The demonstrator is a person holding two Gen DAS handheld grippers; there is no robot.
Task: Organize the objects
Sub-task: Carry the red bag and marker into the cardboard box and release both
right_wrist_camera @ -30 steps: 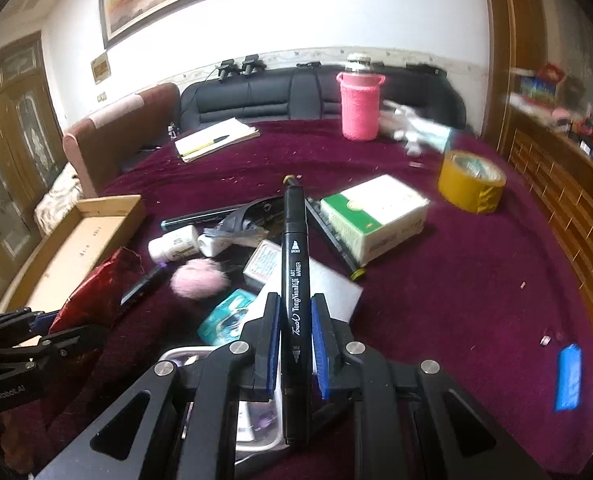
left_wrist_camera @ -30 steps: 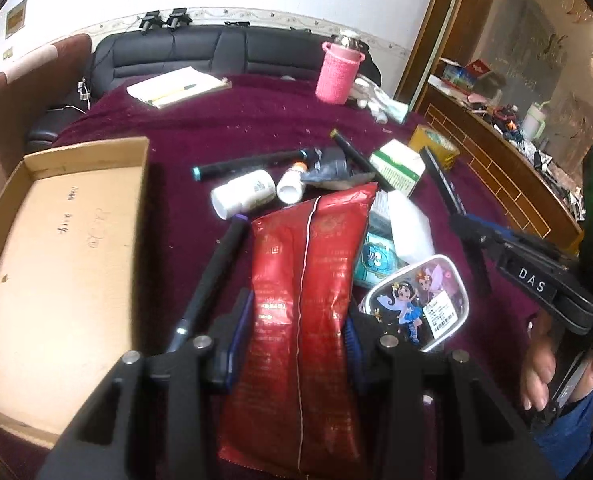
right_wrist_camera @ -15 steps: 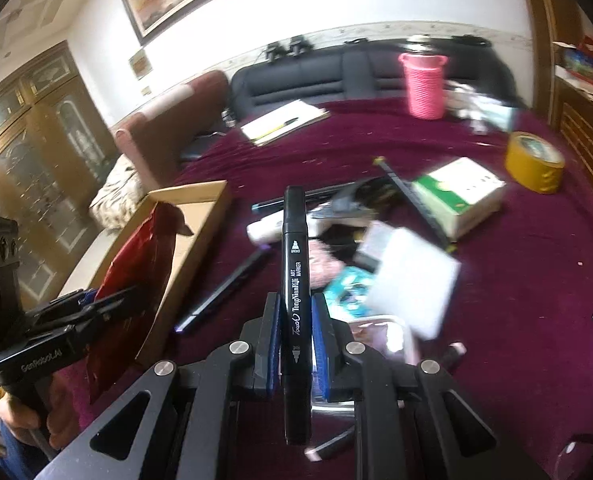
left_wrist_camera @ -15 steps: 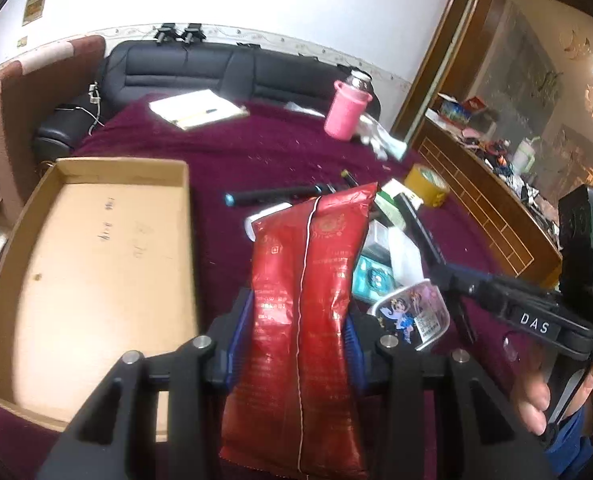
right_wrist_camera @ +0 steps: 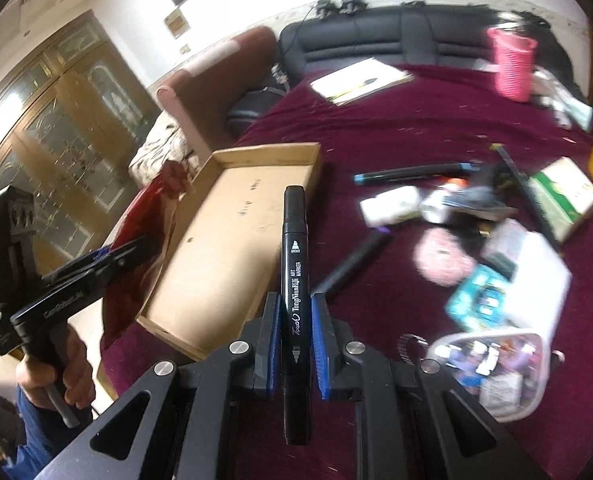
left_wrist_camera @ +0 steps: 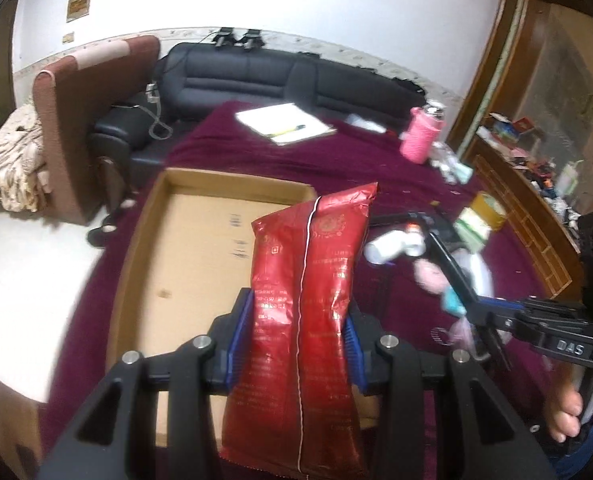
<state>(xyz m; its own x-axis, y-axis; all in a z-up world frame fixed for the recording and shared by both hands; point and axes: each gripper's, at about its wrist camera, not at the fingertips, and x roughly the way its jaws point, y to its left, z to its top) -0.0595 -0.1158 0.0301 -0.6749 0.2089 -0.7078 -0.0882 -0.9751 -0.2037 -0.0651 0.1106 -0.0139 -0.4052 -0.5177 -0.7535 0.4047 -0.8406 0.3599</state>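
Blurring clutter [right_wrist_camera: 476, 248] beyond gripped marker [right_wrist_camera: 295, 280]

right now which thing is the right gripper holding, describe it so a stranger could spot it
Start at the maroon table with the shallow cardboard tray. Just this side of the tray, the right gripper clamps a black art marker. Unlike the markers lying flat in the clutter, it stands upright, with white lettering down its barrel.

Cardboard tray [left_wrist_camera: 200, 248] floor bare, clutter pile [right_wrist_camera: 476, 240] right of it

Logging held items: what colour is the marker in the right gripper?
Black with white lettering, clearest in the right wrist view.
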